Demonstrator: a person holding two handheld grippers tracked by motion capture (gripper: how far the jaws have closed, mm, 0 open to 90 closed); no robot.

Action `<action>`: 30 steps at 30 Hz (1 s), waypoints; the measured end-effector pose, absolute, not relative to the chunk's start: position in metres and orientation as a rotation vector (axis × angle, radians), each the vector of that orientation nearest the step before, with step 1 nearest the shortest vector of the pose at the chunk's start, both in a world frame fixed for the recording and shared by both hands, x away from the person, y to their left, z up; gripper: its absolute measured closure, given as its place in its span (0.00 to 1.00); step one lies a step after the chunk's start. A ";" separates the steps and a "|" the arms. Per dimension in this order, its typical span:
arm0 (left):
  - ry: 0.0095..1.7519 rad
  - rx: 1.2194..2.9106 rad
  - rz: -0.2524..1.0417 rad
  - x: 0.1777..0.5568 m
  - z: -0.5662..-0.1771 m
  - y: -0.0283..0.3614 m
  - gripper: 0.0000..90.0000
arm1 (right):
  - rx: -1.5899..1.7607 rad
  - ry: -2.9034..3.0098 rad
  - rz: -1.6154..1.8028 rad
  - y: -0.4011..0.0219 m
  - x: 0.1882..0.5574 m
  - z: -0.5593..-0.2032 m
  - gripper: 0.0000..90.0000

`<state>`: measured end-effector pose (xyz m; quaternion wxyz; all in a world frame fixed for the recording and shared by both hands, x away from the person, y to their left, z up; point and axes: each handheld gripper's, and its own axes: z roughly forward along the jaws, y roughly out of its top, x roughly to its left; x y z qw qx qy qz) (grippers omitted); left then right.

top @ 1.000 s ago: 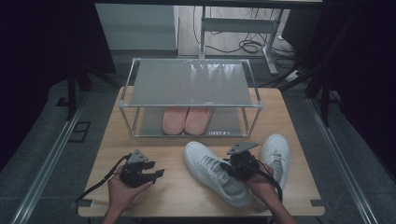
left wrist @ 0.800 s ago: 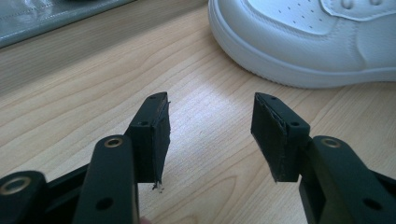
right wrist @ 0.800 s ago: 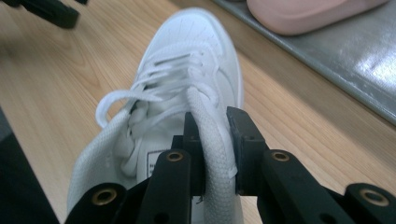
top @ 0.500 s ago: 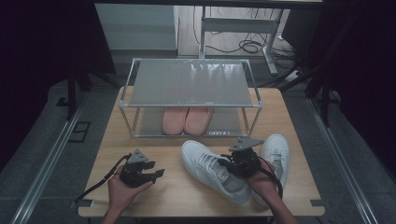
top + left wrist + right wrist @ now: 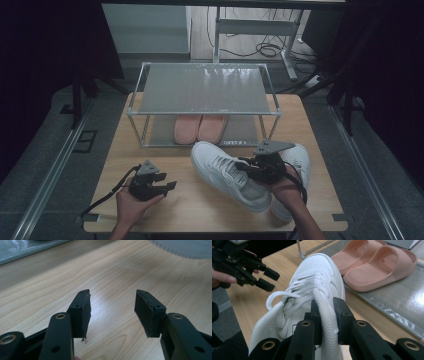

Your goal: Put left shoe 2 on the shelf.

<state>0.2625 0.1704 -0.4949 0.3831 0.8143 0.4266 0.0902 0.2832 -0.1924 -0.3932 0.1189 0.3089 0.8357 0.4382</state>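
At the lower right of the high view, the right gripper (image 5: 250, 167) points left and pinches the collar of a white sneaker (image 5: 227, 172), which lies mid-table with its toe toward the shoe rack (image 5: 205, 90). At lower left, the left gripper (image 5: 167, 186) rests in a hand, jaws spread over bare table (image 5: 150, 150). There are two white sneakers, the second (image 5: 300, 160) just right of the first. The rack's lower shelf holds two pink slides (image 5: 200, 127).

High view dim, dark surround; gripper views brighter; near jaws soft
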 end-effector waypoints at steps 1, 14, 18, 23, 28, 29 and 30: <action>1.087 2.075 0.227 0.263 -0.495 0.170 0.53 | 0.904 2.437 1.294 -0.193 0.284 -0.392 0.88; 1.085 2.054 0.218 0.263 -0.496 0.169 0.51 | 0.904 2.362 1.408 -0.198 0.289 -0.373 0.88; 1.087 2.056 0.217 0.263 -0.496 0.169 0.50 | 0.886 2.349 1.426 -0.196 0.290 -0.366 0.88; 1.088 2.066 0.221 0.264 -0.497 0.168 0.50 | 0.872 2.329 1.455 -0.193 0.292 -0.361 0.89; 1.087 2.067 0.226 0.263 -0.497 0.169 0.50 | 0.860 2.319 1.470 -0.190 0.294 -0.355 0.89; 1.087 2.069 0.225 0.263 -0.497 0.169 0.50 | 0.861 2.318 1.476 -0.190 0.295 -0.353 0.89; 1.088 2.069 0.225 0.263 -0.497 0.169 0.50 | 0.860 2.316 1.481 -0.190 0.295 -0.352 0.89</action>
